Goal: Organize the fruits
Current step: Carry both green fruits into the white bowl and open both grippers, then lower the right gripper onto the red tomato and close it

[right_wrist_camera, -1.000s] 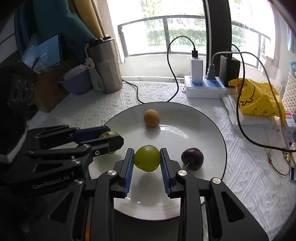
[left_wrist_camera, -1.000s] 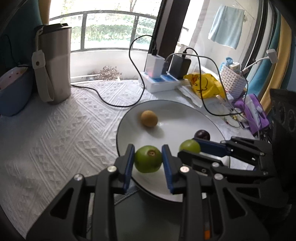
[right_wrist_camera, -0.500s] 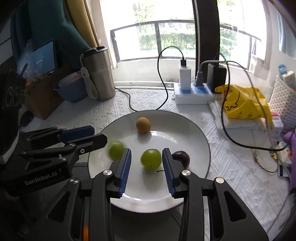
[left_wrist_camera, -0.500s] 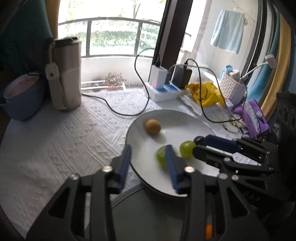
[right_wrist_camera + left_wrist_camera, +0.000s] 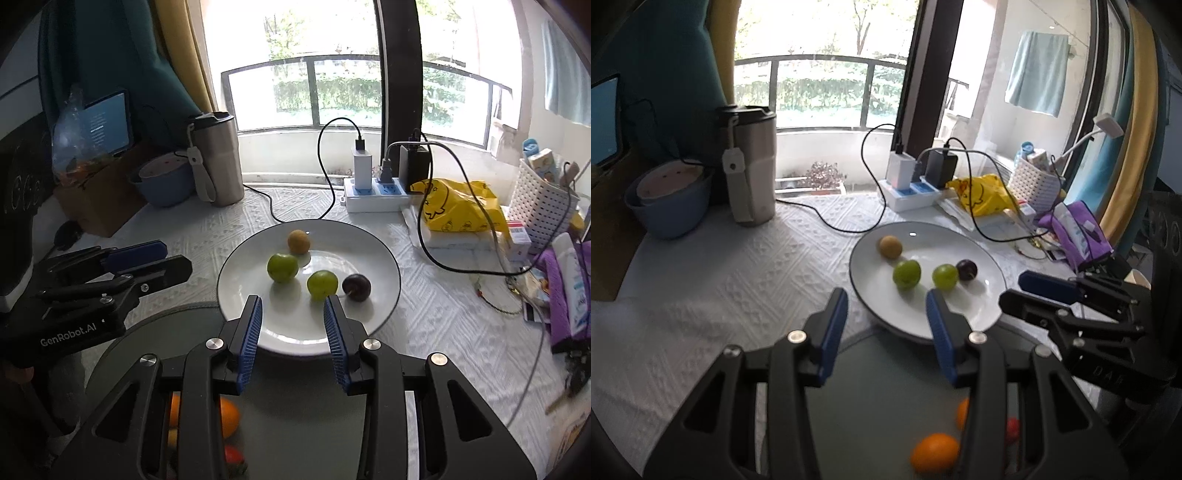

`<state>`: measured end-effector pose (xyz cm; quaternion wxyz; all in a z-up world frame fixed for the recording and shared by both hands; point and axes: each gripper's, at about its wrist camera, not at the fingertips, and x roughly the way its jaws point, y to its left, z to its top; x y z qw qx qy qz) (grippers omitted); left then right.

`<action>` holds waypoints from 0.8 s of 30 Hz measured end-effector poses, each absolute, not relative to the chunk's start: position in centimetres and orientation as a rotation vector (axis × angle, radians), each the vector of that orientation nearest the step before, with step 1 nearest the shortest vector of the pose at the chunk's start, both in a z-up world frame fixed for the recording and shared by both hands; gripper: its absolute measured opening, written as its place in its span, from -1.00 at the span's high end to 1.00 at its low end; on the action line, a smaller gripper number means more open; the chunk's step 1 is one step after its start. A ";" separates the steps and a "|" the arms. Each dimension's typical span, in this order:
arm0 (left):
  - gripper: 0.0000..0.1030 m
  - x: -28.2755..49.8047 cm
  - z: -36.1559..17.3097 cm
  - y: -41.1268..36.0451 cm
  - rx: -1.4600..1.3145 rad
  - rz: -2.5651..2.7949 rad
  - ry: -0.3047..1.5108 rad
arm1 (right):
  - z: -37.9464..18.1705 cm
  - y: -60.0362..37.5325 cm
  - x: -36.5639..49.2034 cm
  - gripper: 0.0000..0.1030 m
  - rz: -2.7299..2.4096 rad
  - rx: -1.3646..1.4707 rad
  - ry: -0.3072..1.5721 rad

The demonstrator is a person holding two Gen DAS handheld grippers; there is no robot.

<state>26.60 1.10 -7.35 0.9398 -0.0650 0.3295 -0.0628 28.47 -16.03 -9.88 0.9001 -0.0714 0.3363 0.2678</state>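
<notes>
Left matte-black plastic two-finger gripper [image 5: 884, 325]: angular linkage arms with triangular cut-outs, round silver screws at pivots, fingers [image 5: 833, 334] lined with blue ribbed pads. Seen from right wrist view, white "GenRobot.AI" lettering on its side.
Right matte-black plastic two-finger gripper [image 5: 293, 334]: same build, black cut-out arms, silver screws, blue ribbed pads on fingers [image 5: 334, 341]. Small orange mark low on each body.

round white plate [image 5: 384, 258]: glazed ceramic look, glossy, window glare on rim
white table cover [image 5: 713, 288]: cloth or quilted paper, embossed pattern, matt
tall steel tumbler [image 5: 218, 162]: brushed metal, dull sheen
two green plums [image 5: 282, 267]: smooth, slight gloss
white lattice basket [image 5: 543, 206]: plastic, matt
blue gripper pads [image 5: 251, 332]: ribbed, matt
</notes>
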 end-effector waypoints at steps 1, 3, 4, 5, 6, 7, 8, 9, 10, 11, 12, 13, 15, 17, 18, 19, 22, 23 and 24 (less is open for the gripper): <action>0.11 26.0 -7.3 1.0 -0.128 -0.126 0.668 | -9.8 -16.2 28.0 0.29 0.553 -0.148 0.695; 0.11 25.0 -7.2 1.0 -0.122 -0.128 0.662 | -9.8 -16.3 27.3 0.29 0.550 -0.148 0.693; 0.11 24.5 -7.2 0.9 -0.121 -0.130 0.661 | -9.8 -16.4 26.8 0.29 0.549 -0.146 0.694; 0.10 24.1 -7.2 0.9 -0.121 -0.132 0.661 | -9.8 -16.5 26.5 0.29 0.549 -0.146 0.694; 0.10 23.7 -7.3 0.8 -0.121 -0.133 0.660 | -9.8 -16.5 26.2 0.29 0.549 -0.147 0.695; 0.10 23.1 -7.3 0.8 -0.121 -0.135 0.661 | -9.8 -16.6 25.7 0.29 0.549 -0.148 0.694; 0.10 22.7 -7.4 0.8 -0.122 -0.137 0.660 | -9.8 -16.7 25.3 0.29 0.549 -0.148 0.692; 0.10 22.3 -7.4 0.7 -0.123 -0.137 0.660 | -9.8 -16.7 24.9 0.29 0.549 -0.149 0.692; 0.10 21.8 -7.5 0.7 -0.123 -0.138 0.660 | -9.8 -16.8 24.5 0.29 0.548 -0.148 0.692; 0.10 21.4 -7.5 0.6 -0.125 -0.139 0.660 | -9.9 -16.9 24.1 0.29 0.547 -0.147 0.692; 0.10 21.0 -7.6 0.6 -0.125 -0.140 0.659 | -9.9 -17.0 23.7 0.29 0.547 -0.148 0.693; 0.10 20.6 -7.6 0.5 -0.125 -0.140 0.658 | -10.0 -17.0 23.3 0.29 0.548 -0.149 0.693; 0.10 19.8 -7.7 0.5 -0.125 -0.140 0.656 | -10.1 -17.1 22.6 0.29 0.549 -0.150 0.694; 0.10 18.9 -7.7 0.4 -0.125 -0.140 0.654 | -10.2 -17.1 21.9 0.29 0.553 -0.151 0.696; 0.10 18.5 -7.7 0.4 -0.124 -0.141 0.654 | -10.2 -17.1 21.6 0.29 0.554 -0.152 0.698; 0.10 18.1 -7.8 0.4 -0.123 -0.141 0.654 | -10.2 -17.1 21.3 0.29 0.557 -0.152 0.699; 0.09 16.9 -8.0 0.4 -0.114 -0.139 0.653 | -10.4 -17.2 20.2 0.29 0.566 -0.152 0.701; 0.09 16.6 -8.1 0.5 -0.113 -0.136 0.654 | -10.5 -17.2 20.0 0.29 0.568 -0.152 0.703; 0.09 16.4 -8.2 0.5 -0.113 -0.135 0.656 | -10.6 -17.2 19.7 0.29 0.569 -0.154 0.706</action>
